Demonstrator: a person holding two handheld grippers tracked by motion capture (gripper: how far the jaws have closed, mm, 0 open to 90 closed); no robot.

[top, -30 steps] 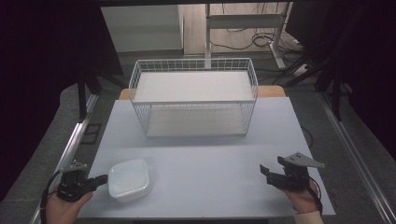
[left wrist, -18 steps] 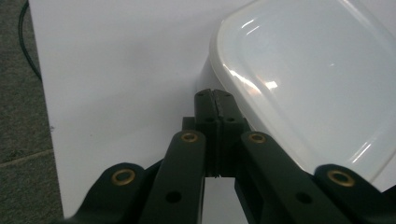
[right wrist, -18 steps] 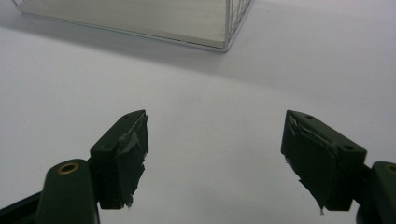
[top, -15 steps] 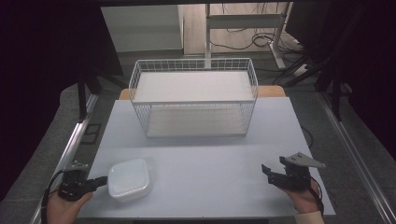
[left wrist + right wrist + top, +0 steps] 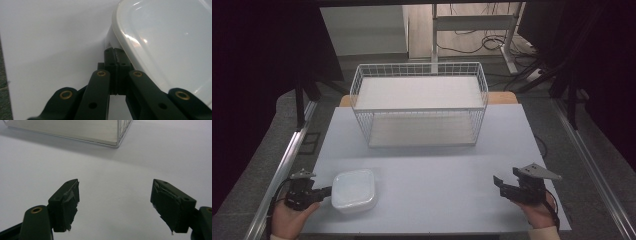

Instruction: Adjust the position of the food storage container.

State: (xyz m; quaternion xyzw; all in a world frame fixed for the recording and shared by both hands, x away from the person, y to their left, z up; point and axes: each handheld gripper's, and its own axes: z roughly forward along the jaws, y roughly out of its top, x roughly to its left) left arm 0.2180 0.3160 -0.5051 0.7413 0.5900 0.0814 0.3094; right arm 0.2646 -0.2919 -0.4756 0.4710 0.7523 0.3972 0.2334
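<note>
Left jaws meet at the rim of the white container

Where the left gripper (image 5: 115, 53) reaches the white container (image 5: 354, 190), its jaws are pressed together with their tips right against the container's rounded side, under the overhanging lid edge; whether a lip is caught between them cannot be told from the left gripper view. In the high view this gripper (image 5: 323, 192) lies near the front left corner of the table (image 5: 432, 170), held by the person's left hand (image 5: 289, 217), with the container just beside it toward the middle of the front edge. The container sits flat, lid on. The right gripper (image 5: 115, 205) has its jaws spread wide over bare table, holding nothing; in the high view it (image 5: 499, 182) rests near the front right corner, well apart from the container. A white wire basket (image 5: 419, 102) stands at the back edge of the table, its near corner also showing in the right gripper view (image 5: 117, 135)
</note>
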